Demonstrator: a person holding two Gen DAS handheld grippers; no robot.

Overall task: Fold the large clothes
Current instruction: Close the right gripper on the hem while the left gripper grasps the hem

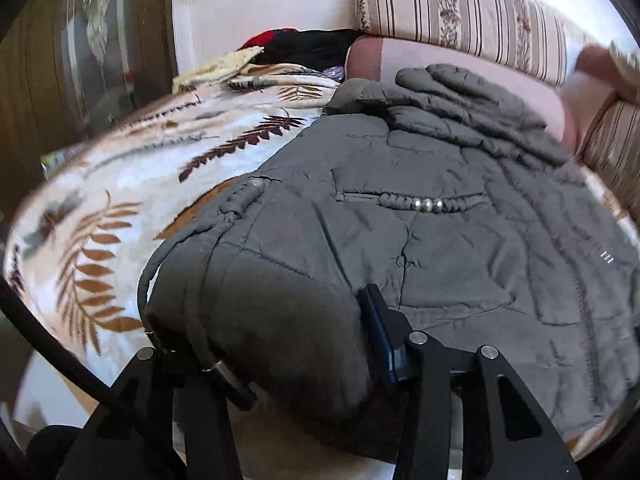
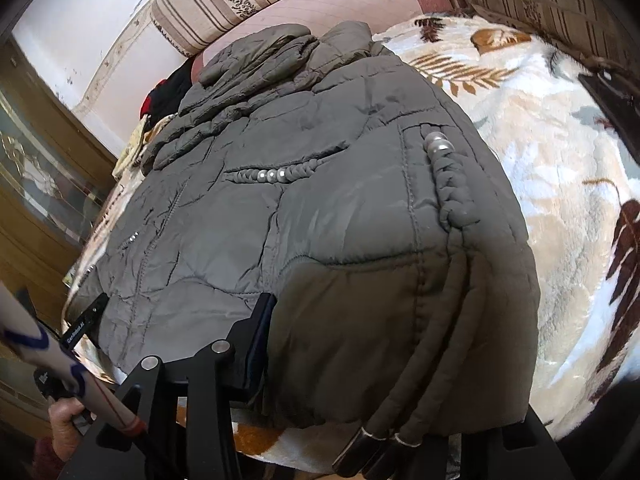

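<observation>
I am holding the bottom edge of the grey puffy coat [image 1: 400,208] with both tools. My left gripper [image 1: 276,364] is pinching one bottom corner — its jaws are closed tight on a thick fold of the hem. My right gripper [image 2: 360,360] is doing the same at the other corner, jaws squeezed on the padding, with the drawstring cords [image 2: 404,400] dangling just beside it. I am gripping both corners, I think, so I can lift the hem evenly and fold it up toward the collar.

The coat is lying spread out on a leafy blanket [image 1: 104,200] on a sofa. Farther off, its sleeves [image 1: 460,96] are bunched up near the collar — that lump may get in the way. Behind it are a striped cushion [image 1: 460,4] and a dark clothes pile [image 1: 308,46].
</observation>
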